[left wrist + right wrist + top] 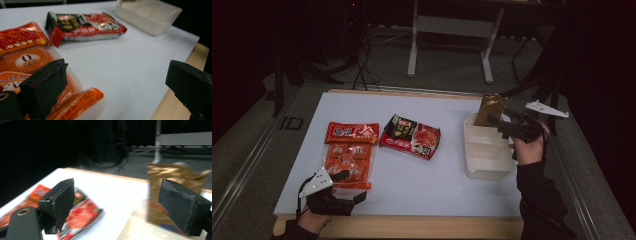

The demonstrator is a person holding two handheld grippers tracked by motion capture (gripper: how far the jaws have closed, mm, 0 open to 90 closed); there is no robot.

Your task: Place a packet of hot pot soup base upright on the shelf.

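Brown pouch [490, 109] stands upright in the bin's [486, 170] far corner, right gripper [503, 126] spread just beside it. Could tip out if bumped. Left gripper [353, 186] spread too, over the orange pack [348, 161].

Gold-brown packet [490, 108] in cream tray [484, 170]; orange pkg [348, 158]; red/black pkg [410, 136]; white tabletop [422, 180].

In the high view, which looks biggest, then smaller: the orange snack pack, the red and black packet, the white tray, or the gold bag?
1. White plastic divided tray, biggest.
2. Orange snack pack with clear window, close behind; it lies nearer the camera, so this is unsure.
3. Red and black noodle packet.
4. Gold-brown foil bag, standing in the tray, smallest.
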